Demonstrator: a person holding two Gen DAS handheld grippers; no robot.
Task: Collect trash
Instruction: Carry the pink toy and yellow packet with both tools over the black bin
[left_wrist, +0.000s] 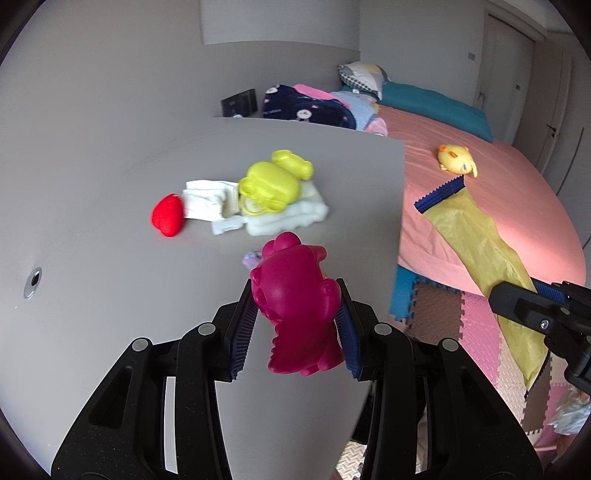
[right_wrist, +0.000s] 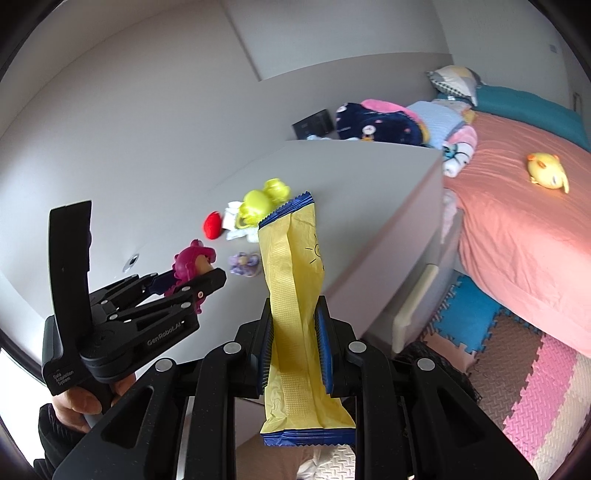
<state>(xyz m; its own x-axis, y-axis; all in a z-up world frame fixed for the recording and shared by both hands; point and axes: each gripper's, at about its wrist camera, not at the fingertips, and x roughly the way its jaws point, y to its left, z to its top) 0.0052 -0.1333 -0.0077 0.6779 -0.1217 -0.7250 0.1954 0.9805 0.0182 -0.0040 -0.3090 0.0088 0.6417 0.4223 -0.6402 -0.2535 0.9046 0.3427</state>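
Magenta toy figure (left_wrist: 295, 306) sits clamped between the blue pads of the left gripper (left_wrist: 297, 325), held above the near part of the grey worktop (left_wrist: 110, 258). The right gripper (right_wrist: 293, 350) is closed on a yellow snack wrapper (right_wrist: 291, 295) with blue serrated ends, the wrapper standing up between its fingers. On the worktop just past the toy lies a small lilac item (right_wrist: 242, 264). Farther back, a red heart-shaped thing (left_wrist: 168, 215) lies beside white cloth (left_wrist: 207, 199), and a lime-yellow plastic toy (left_wrist: 273, 179) rests on the cloth. Beyond the worktop's edge, a yellow plush chick (left_wrist: 456, 159) lies on the pink bed (left_wrist: 517, 192).
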